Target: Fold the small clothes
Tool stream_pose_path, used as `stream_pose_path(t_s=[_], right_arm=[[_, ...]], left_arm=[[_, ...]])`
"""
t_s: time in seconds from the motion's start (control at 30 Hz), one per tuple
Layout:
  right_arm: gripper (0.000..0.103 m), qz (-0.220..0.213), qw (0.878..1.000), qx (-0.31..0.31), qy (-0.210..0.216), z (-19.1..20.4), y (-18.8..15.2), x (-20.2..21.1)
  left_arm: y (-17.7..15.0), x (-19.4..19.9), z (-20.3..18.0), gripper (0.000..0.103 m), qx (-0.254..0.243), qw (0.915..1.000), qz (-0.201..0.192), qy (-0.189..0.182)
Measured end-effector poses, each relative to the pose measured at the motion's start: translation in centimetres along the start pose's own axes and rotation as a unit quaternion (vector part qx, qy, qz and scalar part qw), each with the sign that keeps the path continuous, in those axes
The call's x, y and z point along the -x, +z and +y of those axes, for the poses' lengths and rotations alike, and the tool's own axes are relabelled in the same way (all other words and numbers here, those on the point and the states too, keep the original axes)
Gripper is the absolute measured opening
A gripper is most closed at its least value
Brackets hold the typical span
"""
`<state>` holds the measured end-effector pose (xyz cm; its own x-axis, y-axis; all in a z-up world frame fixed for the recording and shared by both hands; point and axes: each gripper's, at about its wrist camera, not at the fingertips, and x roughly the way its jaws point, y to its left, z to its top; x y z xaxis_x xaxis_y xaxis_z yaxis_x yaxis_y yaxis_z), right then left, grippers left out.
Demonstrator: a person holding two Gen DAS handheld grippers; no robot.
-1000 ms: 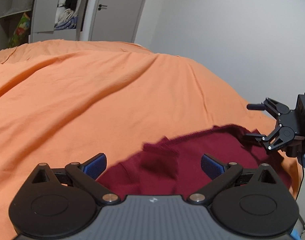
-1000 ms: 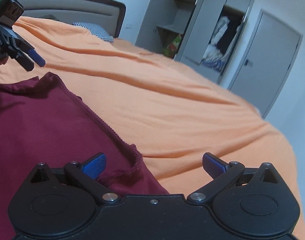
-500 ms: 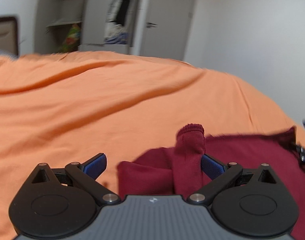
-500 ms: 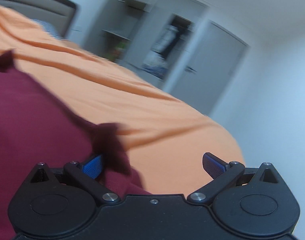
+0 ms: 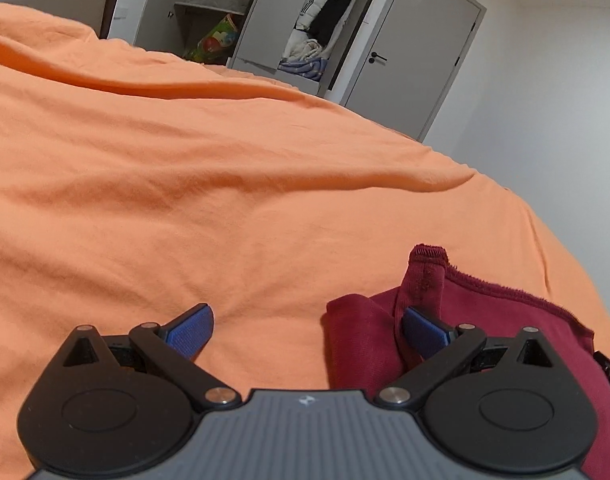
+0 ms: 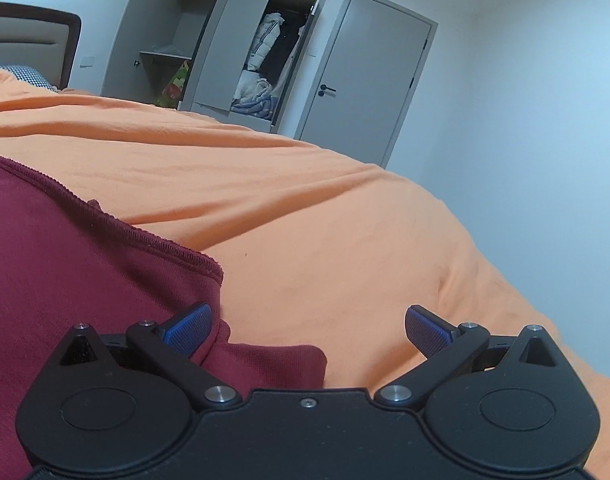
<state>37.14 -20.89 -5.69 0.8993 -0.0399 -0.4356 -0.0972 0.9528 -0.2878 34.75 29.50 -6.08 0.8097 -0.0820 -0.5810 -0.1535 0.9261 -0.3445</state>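
Note:
A dark red garment [image 5: 485, 320] lies on the orange bedspread [image 5: 225, 200]. In the left wrist view it fills the lower right, with a narrow hemmed piece [image 5: 425, 276] standing up beside the right blue pad. My left gripper [image 5: 305, 330] is open, low over the bedspread at the garment's left edge. In the right wrist view the garment [image 6: 65, 260] covers the lower left, its stitched hem running diagonally. My right gripper [image 6: 307, 328] is open over the garment's right corner, the left pad above the cloth, the right pad above bare bedspread.
The bedspread [image 6: 325, 220] stretches far ahead and to the left. Beyond it stand an open grey wardrobe [image 6: 241, 48] with clothes inside, a closed grey door [image 6: 369, 76] and a dark headboard [image 6: 29, 40]. The bed's right edge drops off by the white wall.
Both grippers swung round and dropped lower, to opposite ends of the garment. The right gripper, seen at the far right a second ago, has nearly left the left wrist view. Both stayed open.

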Motion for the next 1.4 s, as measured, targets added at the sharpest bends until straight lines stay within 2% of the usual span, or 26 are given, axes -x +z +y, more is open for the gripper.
stream_pose_path(t_s=[0.17,0.33,0.43,0.53,0.6,0.7,0.93,1.0,1.03,1.17,1.2,1.27,1.4], right_arm=[[0.102,0.000,1.000,-0.026,0.012,-0.5,-0.6,-0.6],[0.102,-0.002,0.999,-0.032,0.014,-0.5,-0.7,-0.6],[0.102,-0.024,0.999,-0.037,0.007,-0.9,-1.0,0.5],[0.102,-0.053,0.997,-0.043,-0.021,-1.7,-0.3,2.7],[0.102,-0.059,0.997,-0.050,-0.023,-2.4,0.0,4.2],[0.102,-0.042,0.997,-0.067,-0.002,-3.0,-0.2,6.3],[0.102,-0.035,0.994,-0.071,0.079,-1.6,-1.3,11.2],[0.102,-0.037,0.991,-0.076,0.102,-0.9,-1.1,11.9],[0.100,-0.036,0.990,-0.080,0.114,-0.6,-0.9,12.0],[0.074,-0.014,0.985,-0.093,0.142,0.3,-0.1,10.8],[0.063,-0.007,0.985,-0.096,0.143,0.5,0.0,10.3],[0.053,0.016,0.983,-0.105,0.151,0.8,0.1,9.3],[0.049,0.040,0.976,-0.144,0.160,0.5,-0.2,7.9]], left_arm=[[-0.6,-0.2,-0.1,0.103,-0.004,0.9999,-0.010,0.001],[-0.2,0.7,0.4,0.103,0.020,0.9995,-0.019,-0.014],[0.2,2.5,0.4,0.103,0.031,0.9987,-0.039,0.006],[0.2,5.1,-0.5,0.103,0.017,0.9985,-0.051,0.012],[-0.1,6.8,-1.5,0.103,0.002,0.9984,-0.054,0.016],[-0.9,8.9,-2.9,0.103,-0.006,0.9982,-0.056,0.021],[-5.2,12.1,-5.4,0.103,0.012,0.9987,-0.044,-0.023],[-6.3,12.7,-6.2,0.103,0.008,0.9988,-0.043,-0.023],[-6.9,12.9,-6.7,0.103,0.003,0.9990,-0.043,-0.017],[-8.6,13.6,-8.3,0.103,-0.013,0.9987,-0.038,0.032],[-8.9,13.6,-8.4,0.103,-0.011,0.9986,-0.036,0.037],[-9.3,13.4,-8.4,0.103,0.000,0.9990,-0.028,0.034],[-9.6,12.8,-7.9,0.103,0.023,0.9989,-0.006,0.040]])
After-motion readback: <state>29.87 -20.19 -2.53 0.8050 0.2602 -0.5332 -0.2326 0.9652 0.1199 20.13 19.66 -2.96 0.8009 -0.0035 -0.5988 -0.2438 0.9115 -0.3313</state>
